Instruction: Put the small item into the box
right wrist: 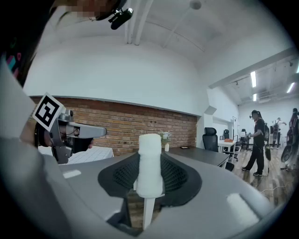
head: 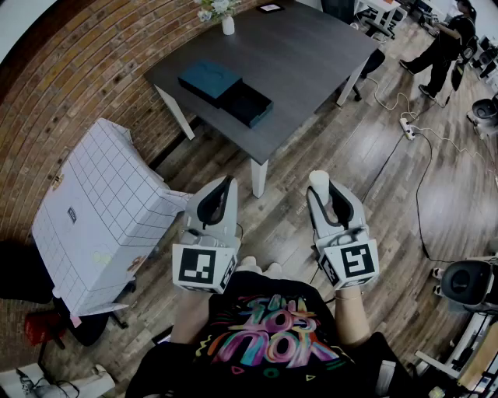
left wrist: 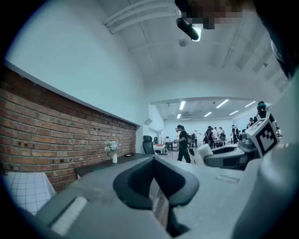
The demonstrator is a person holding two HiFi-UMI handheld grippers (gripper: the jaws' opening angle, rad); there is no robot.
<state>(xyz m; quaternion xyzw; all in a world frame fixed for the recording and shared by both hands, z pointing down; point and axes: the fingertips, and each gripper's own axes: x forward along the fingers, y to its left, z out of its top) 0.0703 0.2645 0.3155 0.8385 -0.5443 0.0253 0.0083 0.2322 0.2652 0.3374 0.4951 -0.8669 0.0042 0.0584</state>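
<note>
Cool, even indoor light fills all three views. Ceiling strip lights (left wrist: 182,105) glow far ahead of the left gripper (left wrist: 154,161) and high to the right of the right gripper (right wrist: 150,175). The small item (right wrist: 150,154) in its jaws shows bright, without glare. Fisheye warp bends the brick wall (right wrist: 121,123), and the corners go black. The gripper bodies nearest the lens blur. The table (head: 311,54) ahead casts a soft shadow.

I count two grippers in my hands: one left gripper (head: 223,186) and one right gripper (head: 327,191). There is one small white item (head: 318,180), one desk (head: 311,54), one dark box (head: 247,103), one lid (head: 208,80), one vase (head: 227,24) and one white checked cover (head: 101,210).
</note>
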